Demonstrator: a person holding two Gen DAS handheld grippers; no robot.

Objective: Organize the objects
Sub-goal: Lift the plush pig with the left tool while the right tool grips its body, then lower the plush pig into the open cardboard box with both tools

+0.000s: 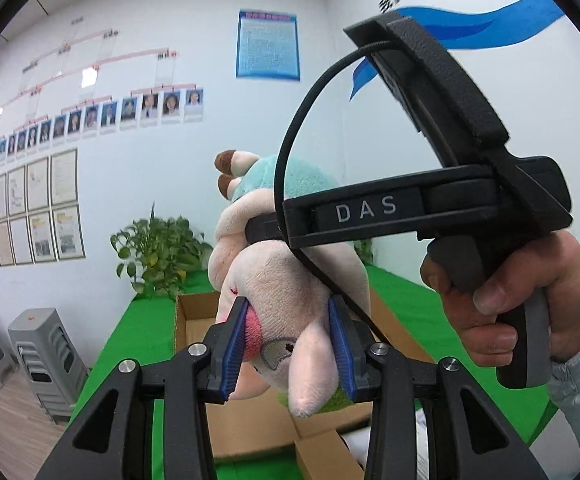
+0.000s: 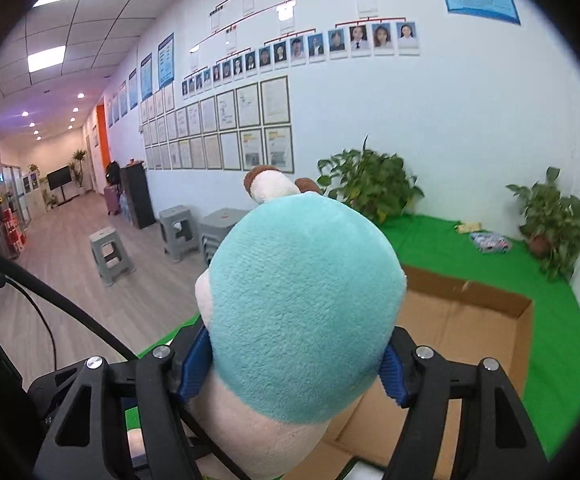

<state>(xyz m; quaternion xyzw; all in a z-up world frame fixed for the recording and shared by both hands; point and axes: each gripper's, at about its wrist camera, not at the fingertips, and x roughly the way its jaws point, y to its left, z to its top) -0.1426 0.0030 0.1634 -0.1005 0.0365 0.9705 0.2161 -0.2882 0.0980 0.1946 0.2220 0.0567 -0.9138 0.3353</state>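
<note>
A plush animal (image 1: 290, 280), with a pink-cream head, a teal body and brown hooves, hangs in the air between both grippers. In the left wrist view my left gripper (image 1: 290, 344) is shut on its head, a blue pad pressing on each side. My right gripper (image 2: 294, 368) is shut on the teal body (image 2: 302, 300), which bulges between the blue pads (image 2: 192, 364). From the left wrist view that gripper's black frame (image 1: 370, 208) reaches in from the right, held by a hand (image 1: 490, 304). An open cardboard box (image 2: 470, 316) lies below and beyond the toy.
The box (image 1: 194, 320) sits on a table with a green cloth (image 2: 450, 240). Potted plants (image 2: 370, 188) (image 2: 554, 216) stand along the wall, and a small toy (image 2: 490, 242) lies at the back. Grey stools (image 2: 110, 252) stand on the floor at the left.
</note>
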